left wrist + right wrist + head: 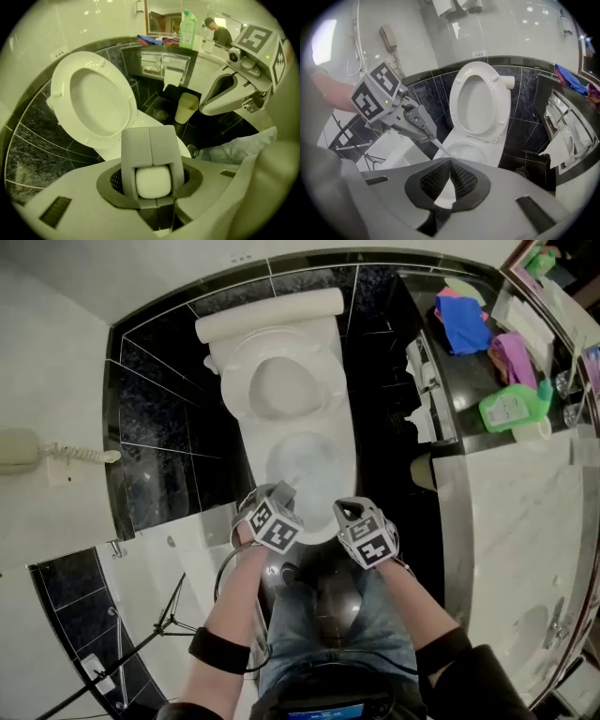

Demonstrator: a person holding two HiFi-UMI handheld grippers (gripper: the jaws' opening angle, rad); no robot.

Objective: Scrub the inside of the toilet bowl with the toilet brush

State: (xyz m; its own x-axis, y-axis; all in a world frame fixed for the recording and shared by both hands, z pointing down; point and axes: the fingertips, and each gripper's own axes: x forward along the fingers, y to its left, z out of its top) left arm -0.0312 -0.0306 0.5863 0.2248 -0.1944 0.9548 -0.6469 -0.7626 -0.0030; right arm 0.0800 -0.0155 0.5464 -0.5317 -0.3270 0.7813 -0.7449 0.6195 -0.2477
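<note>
The white toilet stands with its seat and lid (281, 385) raised, and the bowl (302, 465) is open below me. My left gripper (284, 493) hangs over the bowl's near rim, shut on the white toilet brush handle (152, 182), seen end-on between its grey fingers (136, 140). In the right gripper view the handle (440, 149) runs as a thin white rod from the left gripper (427, 135) down toward the bowl (464, 152). The brush head is hidden. My right gripper (349, 510) floats beside it over the rim, its pads (461, 176) meeting at the tips with nothing between them.
A dark counter on the right carries a green bottle (514, 404), a blue cloth (462, 322) and a pink cloth (514, 357). A small bin (424, 470) sits right of the toilet. A wall phone (19, 448) hangs left. A thin black stand (141, 643) leans at lower left.
</note>
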